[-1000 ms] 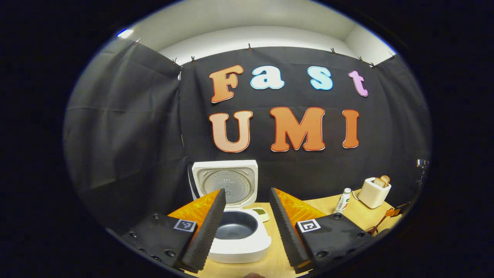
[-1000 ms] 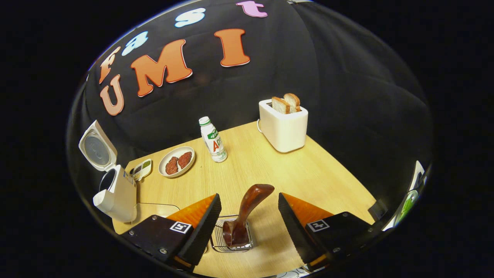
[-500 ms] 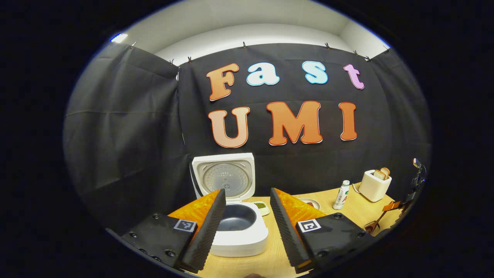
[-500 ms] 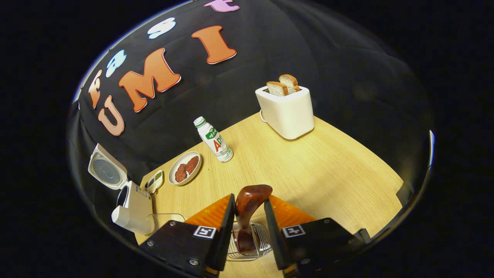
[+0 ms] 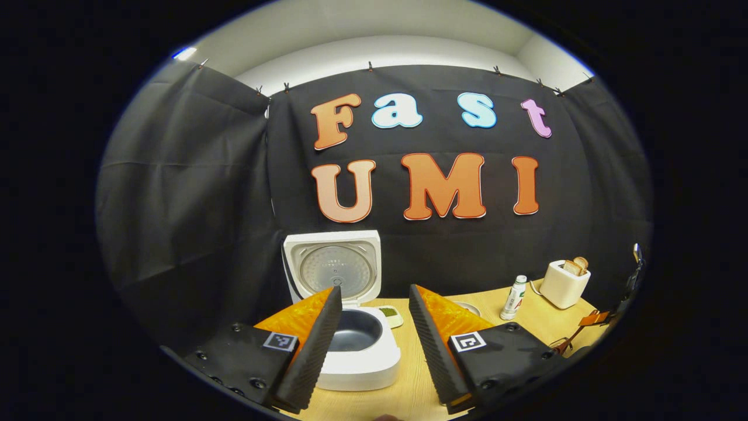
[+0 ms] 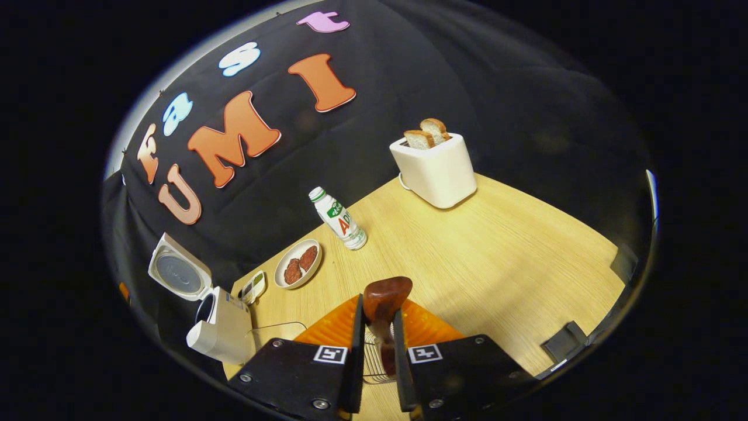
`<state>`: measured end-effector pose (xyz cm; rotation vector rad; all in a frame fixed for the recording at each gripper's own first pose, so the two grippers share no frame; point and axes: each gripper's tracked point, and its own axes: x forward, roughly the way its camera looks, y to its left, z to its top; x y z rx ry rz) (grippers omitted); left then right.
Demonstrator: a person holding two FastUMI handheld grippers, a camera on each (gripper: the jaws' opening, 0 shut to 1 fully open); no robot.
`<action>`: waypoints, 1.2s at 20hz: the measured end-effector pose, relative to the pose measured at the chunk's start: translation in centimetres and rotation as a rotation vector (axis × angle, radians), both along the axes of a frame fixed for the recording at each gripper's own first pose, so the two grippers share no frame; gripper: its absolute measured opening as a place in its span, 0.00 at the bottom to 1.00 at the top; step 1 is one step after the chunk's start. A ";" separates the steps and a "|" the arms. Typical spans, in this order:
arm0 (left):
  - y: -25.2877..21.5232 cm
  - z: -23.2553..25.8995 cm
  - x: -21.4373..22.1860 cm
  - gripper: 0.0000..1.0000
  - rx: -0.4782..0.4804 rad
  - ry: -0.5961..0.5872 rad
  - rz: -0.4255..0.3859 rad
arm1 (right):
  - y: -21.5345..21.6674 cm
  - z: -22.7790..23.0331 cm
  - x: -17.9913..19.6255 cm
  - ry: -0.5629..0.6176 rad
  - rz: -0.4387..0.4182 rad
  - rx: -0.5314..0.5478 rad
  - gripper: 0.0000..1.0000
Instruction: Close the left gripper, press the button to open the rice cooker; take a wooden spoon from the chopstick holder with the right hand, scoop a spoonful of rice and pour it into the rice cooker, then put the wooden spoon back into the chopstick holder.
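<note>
In the right gripper view, the right tool (image 6: 377,327) has its two fingers pressed against the handle of the wooden spoon (image 6: 385,298), one finger on each side, so it is pinching the spoon. The rounded dark brown end of the handle stands up just above the fingertips. The lower part of the spoon goes down between the fingers into the wire chopstick holder (image 6: 369,365), which stands on the desk (image 6: 497,251) directly under the tool. Whether the spoon is already lifted from the holder I cannot tell.

Ahead of this tool and to its left there is the rice cooker (image 6: 219,327), with its lid upright and open. Between the cooker and the tool lies the edge of a clear container (image 6: 280,330); what it holds I cannot see. Farther ahead are a small dish (image 6: 252,286), a plate with two red-brown pieces (image 6: 298,271), a small bottle (image 6: 340,217) and, well apart to the right, a white toaster (image 6: 435,169) with two bread slices in it.

In the left gripper view, the left tool (image 5: 371,318) has its fingers spread and holds nothing. The open rice cooker (image 5: 356,345) stands just in front of it, partly behind the left finger, and its dark inner pot shows between the fingers. The bottle (image 5: 514,297) and the toaster (image 5: 562,283) are far to the right of this tool.
</note>
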<state>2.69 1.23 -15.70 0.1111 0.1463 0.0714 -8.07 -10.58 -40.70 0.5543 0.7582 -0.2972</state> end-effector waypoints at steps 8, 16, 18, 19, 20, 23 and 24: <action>-1.1 -0.6 -0.1 0.80 -0.018 0.012 -0.038 | 0.5 2.6 0.6 0.019 -0.055 -0.052 0.18; 1.3 -0.7 -1.9 0.84 -0.056 -0.012 0.049 | 3.5 11.1 4.3 -0.115 0.030 -0.158 0.18; 2.8 -0.3 -2.1 0.97 -0.044 -0.026 0.084 | 5.6 12.7 5.1 -0.151 0.066 -0.154 0.18; 3.6 -0.2 -2.3 0.97 -0.042 -0.031 0.098 | 6.7 13.4 5.5 -0.170 0.085 -0.147 0.18; 4.3 -0.1 -2.4 0.97 -0.039 -0.035 0.114 | 7.7 14.0 5.9 -0.185 0.102 -0.135 0.18; 6.7 -0.2 -2.7 0.97 -0.038 -0.030 0.155 | 10.9 14.9 6.3 -0.215 0.143 -0.105 0.18; 7.5 -0.4 -2.9 0.97 -0.041 -0.025 0.171 | 11.9 15.1 6.4 -0.219 0.153 -0.091 0.18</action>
